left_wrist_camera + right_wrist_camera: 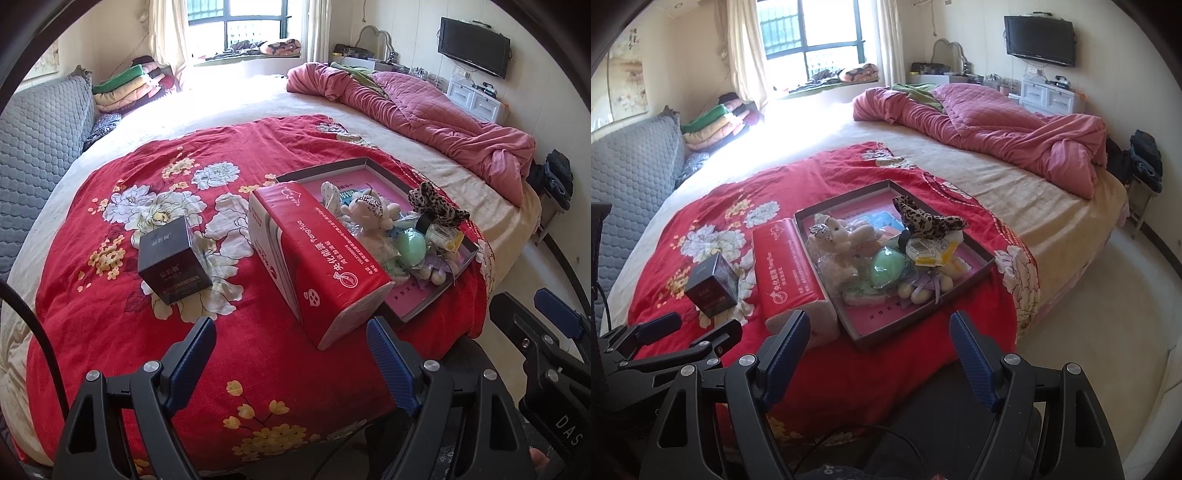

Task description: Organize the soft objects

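On the red flowered blanket (110, 325) lies a shallow dark tray (882, 317) (417, 295) with a pink floor. Piled in it are a white plush bear (834, 236) (369, 214), a leopard-print band (923, 218) (432, 201), a green egg-shaped ball (886, 267) (410, 245) and a small ribboned plush (923, 291). A red tissue pack (317, 266) (786, 266) lies along the tray's left side. My left gripper (291, 350) hangs open just short of the pack's near end. My right gripper (879, 347) is open before the tray's near corner, holding nothing.
A dark cube-shaped box (171, 258) (711, 286) stands left of the pack. A crumpled pink quilt (997, 125) covers the bed's far right. A grey quilted sofa (40, 140) and folded blankets (125, 85) line the left. The bed edge and floor (1089, 295) are on the right.
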Tool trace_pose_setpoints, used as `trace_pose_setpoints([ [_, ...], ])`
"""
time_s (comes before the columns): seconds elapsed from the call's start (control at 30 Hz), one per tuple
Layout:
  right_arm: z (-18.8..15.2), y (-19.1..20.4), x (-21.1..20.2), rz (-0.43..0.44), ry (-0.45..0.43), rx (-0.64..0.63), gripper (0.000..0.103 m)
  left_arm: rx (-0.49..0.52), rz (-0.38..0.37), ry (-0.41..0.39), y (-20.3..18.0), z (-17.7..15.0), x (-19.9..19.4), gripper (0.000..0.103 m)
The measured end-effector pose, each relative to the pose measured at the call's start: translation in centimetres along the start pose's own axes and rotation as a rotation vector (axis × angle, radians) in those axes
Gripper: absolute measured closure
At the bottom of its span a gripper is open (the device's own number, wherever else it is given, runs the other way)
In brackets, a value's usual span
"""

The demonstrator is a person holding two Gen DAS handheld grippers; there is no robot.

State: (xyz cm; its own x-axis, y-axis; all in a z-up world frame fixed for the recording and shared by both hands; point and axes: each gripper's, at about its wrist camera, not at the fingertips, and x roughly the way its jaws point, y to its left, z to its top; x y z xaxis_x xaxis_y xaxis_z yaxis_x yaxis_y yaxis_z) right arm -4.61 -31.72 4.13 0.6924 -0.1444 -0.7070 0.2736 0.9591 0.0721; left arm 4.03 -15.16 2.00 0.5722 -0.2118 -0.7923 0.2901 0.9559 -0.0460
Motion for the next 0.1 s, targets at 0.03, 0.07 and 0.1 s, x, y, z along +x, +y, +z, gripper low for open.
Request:
trace_pose_setpoints([
  [0.03, 0.1, 0.1, 0.1, 0.004, -0.008, -0.007, 0.024, -0.014, -0.018, -0.008, 0.5, -0.1, 0.0, 0.020],
  [0.07, 0.3, 0.4, 0.1, 0.010, -0.023, -0.022, 0.024, -0.036, -0.036, -0.016, 1.3, -0.2, -0.1, 0.020],
  [0.1, 0.7, 1.0, 0.1, 0.013, -0.045, -0.048, 0.024, -0.071, -0.052, -0.027, 2.5, -0.3, -0.4, 0.020],
])
